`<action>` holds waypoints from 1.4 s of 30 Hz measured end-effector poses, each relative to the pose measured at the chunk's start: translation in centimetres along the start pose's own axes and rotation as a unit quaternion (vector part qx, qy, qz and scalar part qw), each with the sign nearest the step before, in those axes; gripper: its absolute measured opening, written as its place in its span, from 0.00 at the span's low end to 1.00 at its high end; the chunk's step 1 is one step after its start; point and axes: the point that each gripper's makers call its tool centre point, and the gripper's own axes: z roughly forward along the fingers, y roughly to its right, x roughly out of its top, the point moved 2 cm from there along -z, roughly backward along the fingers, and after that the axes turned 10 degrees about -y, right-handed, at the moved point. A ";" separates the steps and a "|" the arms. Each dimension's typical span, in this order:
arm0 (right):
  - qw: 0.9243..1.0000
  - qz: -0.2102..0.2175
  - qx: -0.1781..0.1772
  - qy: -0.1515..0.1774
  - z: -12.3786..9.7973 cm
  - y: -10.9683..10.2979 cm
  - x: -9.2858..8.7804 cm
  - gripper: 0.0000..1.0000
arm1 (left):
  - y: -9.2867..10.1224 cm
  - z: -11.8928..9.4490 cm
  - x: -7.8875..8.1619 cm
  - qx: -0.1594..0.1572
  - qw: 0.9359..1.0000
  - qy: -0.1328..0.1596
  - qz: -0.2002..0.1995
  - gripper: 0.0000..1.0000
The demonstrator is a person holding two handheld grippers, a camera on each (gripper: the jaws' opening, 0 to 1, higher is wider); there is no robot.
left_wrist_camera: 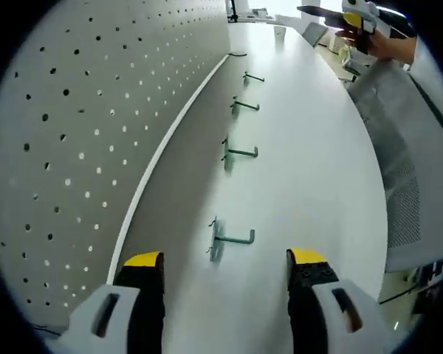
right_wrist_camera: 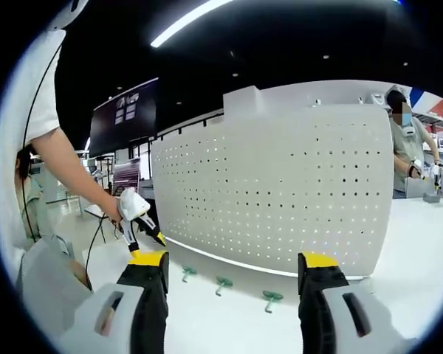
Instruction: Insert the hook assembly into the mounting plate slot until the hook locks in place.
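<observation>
Several green hook assemblies lie in a row on the white table beside the upright white pegboard mounting plate (left_wrist_camera: pixel 96 125). The nearest hook (left_wrist_camera: pixel 231 238) rests just ahead of my left gripper (left_wrist_camera: pixel 225 259), which is open with nothing between its jaws. More hooks (left_wrist_camera: pixel 241 153) (left_wrist_camera: pixel 245 106) trail away along the board's foot. In the right gripper view the pegboard (right_wrist_camera: pixel 280 192) faces me, with three hooks (right_wrist_camera: pixel 223 282) (right_wrist_camera: pixel 272 298) (right_wrist_camera: pixel 187 273) on the table before it. My right gripper (right_wrist_camera: pixel 234 264) is open and empty, held back from them. The left gripper (right_wrist_camera: pixel 139 220) shows at the left in a hand.
The table (left_wrist_camera: pixel 317 169) has a curved edge on the right, with a grey fabric chair (left_wrist_camera: pixel 402 169) beside it. The right gripper (left_wrist_camera: pixel 358 21) shows far away at the top right. A person (right_wrist_camera: pixel 406 144) stands behind the pegboard's right end. A dark screen (right_wrist_camera: pixel 125 114) hangs beyond.
</observation>
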 end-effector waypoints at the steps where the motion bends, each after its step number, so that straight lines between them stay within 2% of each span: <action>1: 1.000 0.001 0.000 0.000 0.0 0.0 0.0 0.69 | -0.1 0.1 -0.1 -0.002 1.000 -0.003 0.002 0.69; 12: 1.000 0.009 -0.003 -0.001 -0.1 0.2 -0.1 0.68 | -0.1 1.5 0.4 -0.037 0.998 -0.039 0.032 0.68; 18: 1.000 0.005 -0.001 -0.004 0.0 0.0 -0.2 0.67 | -0.1 2.4 -0.2 -0.039 0.995 -0.066 0.065 0.64; 19: 1.000 0.005 -0.001 -0.004 0.0 0.1 -0.2 0.67 | 0.0 2.3 0.1 -0.050 0.996 -0.056 0.056 0.63; 21: 1.000 0.006 -0.002 -0.004 0.0 0.1 -0.2 0.67 | -0.3 2.3 -0.1 -0.046 0.996 -0.060 0.058 0.65; 30: 1.000 0.006 -0.005 -0.004 0.0 0.2 -0.2 0.68 | -0.1 2.2 -0.1 -0.056 0.995 -0.058 0.061 0.63; 34: 1.000 0.006 -0.005 -0.005 0.0 0.2 -0.2 0.67 | -0.2 2.1 -0.3 -0.058 0.993 -0.067 0.073 0.54; 42: 1.000 0.002 -0.007 -0.008 0.1 0.2 -0.3 0.67 | -0.4 2.0 -0.5 -0.055 0.994 -0.066 0.063 0.39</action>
